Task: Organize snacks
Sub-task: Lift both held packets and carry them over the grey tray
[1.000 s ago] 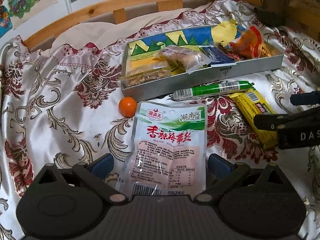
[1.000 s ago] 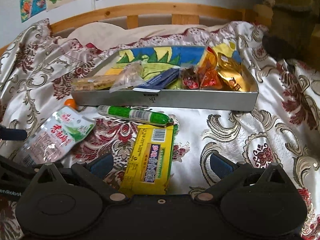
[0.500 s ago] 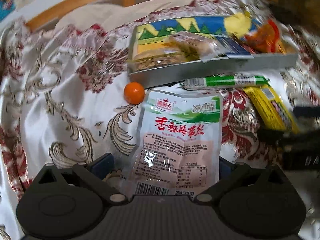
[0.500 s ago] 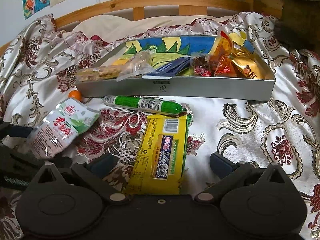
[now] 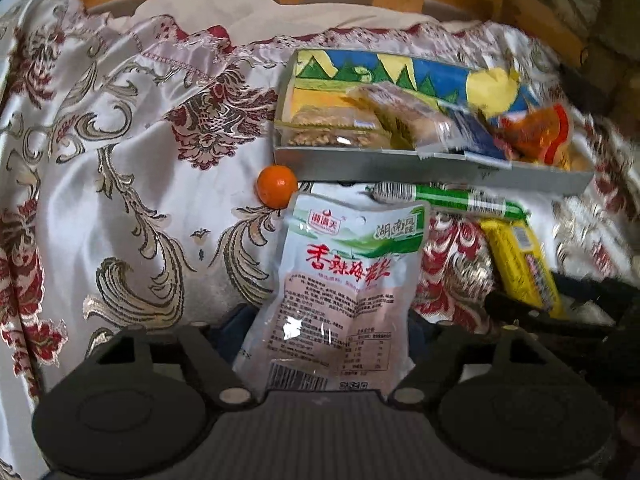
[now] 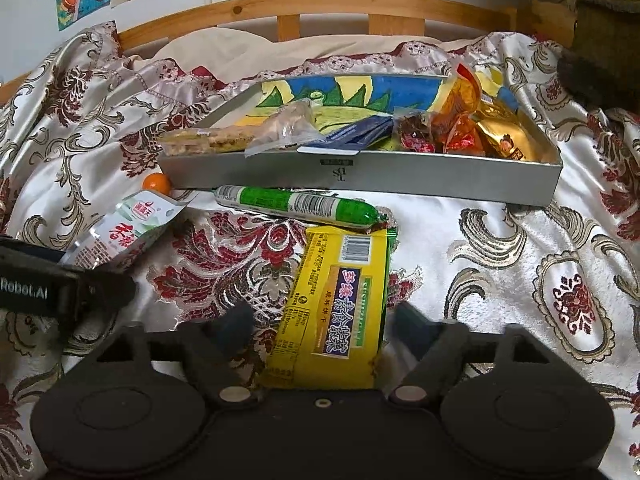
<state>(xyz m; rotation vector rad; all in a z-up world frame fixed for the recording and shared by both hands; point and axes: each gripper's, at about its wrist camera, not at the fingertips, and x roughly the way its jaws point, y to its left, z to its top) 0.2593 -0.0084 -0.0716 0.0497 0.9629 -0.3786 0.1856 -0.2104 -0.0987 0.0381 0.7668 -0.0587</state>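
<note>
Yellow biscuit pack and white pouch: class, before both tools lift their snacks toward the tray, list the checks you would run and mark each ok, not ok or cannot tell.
1. White pouch sits between the left tool's fingers: ok.
2. Left tool pinching the pouch firmly: cannot tell.
3. Yellow biscuit pack lies between the right tool's fingers: ok.
4. Right tool closed on the pack: cannot tell; fingers look close beside it.
5. Green sausage clear of the pack: not ok, it lies against the pack's far end.
6. Tray has free room: ok, bare floor near the back.
</note>
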